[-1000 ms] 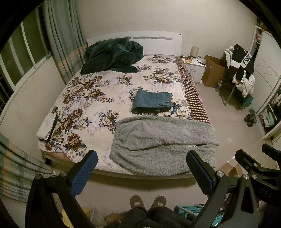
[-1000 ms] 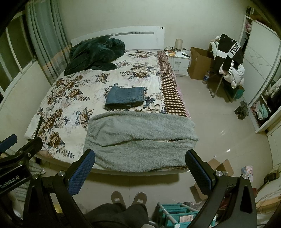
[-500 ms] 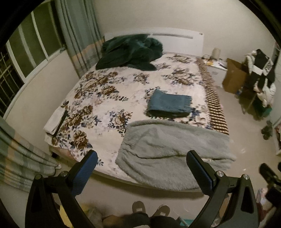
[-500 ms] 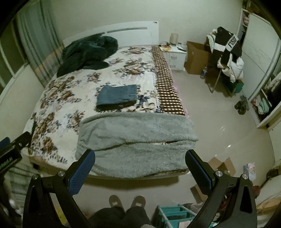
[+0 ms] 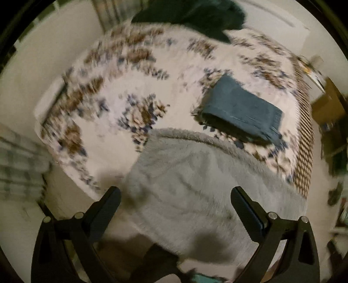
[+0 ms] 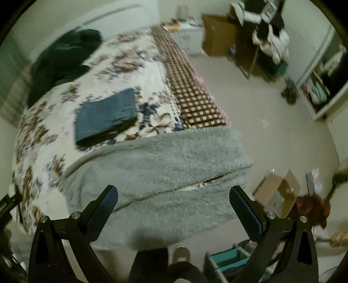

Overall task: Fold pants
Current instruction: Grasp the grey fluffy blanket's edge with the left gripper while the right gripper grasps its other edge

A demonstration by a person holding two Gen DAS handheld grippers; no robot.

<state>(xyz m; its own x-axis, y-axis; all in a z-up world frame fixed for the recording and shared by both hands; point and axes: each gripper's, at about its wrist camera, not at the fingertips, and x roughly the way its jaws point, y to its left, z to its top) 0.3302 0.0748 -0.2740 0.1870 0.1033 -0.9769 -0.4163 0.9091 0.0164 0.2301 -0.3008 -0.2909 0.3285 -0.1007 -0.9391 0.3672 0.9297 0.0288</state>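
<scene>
Left wrist view: the left gripper [image 5: 175, 199] is hanging with jaws wide apart, gripping nothing, above the near edge of the grey blanket [image 5: 195, 174]. The folded pants [image 5: 241, 111] are lying farther right on the floral bed [image 5: 104, 122].

Right wrist view: the right gripper [image 6: 174, 199] is also gaping, empty, over the blanket [image 6: 165, 161]; the pants [image 6: 106, 114] are sitting far left.

Floral-covered bed [image 5: 121, 91] ahead of gripper; bearing grey fleece blanket [image 5: 195, 185] nearest, folded blue pants [image 5: 241, 111] beyond, dark green quilt [image 5: 195, 15] farthest.
</scene>
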